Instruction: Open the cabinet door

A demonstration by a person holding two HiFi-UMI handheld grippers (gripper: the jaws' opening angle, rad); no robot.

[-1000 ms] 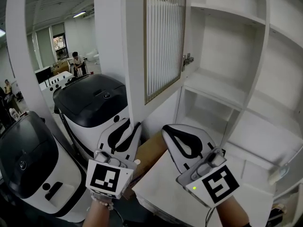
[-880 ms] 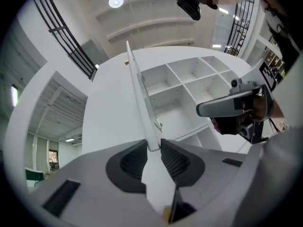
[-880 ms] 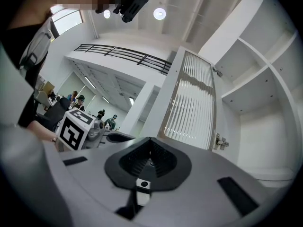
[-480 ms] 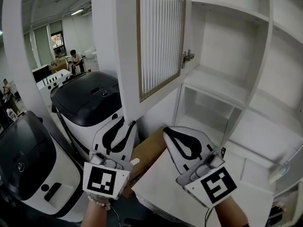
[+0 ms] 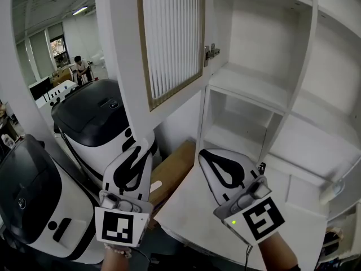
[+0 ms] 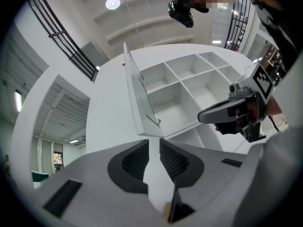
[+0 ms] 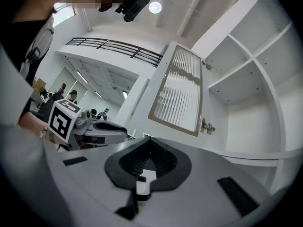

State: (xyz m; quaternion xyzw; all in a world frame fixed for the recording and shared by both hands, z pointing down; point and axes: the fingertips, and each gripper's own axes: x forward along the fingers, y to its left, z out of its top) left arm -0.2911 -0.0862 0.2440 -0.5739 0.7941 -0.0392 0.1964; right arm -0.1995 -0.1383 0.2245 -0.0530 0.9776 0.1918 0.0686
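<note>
ribbed-glass cabinet door (image 5: 172, 38) wide open beside white shelves (image 5: 248, 86)

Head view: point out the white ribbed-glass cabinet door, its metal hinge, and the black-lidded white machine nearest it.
White ribbed-glass cabinet door (image 5: 172, 38), head view, glass middle.
Metal hinge (image 5: 211, 52), head view, its body.
Black-lidded white machine (image 5: 93, 112), head view, lid top.

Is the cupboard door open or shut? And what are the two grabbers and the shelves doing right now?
Cabinet door: open, swung out to the left of the shelves.
Left gripper: open; its jaws have just been closing a little, with nothing between them.
Right gripper: shut, holding nothing.
Shelves: bare wherever they show.
</note>
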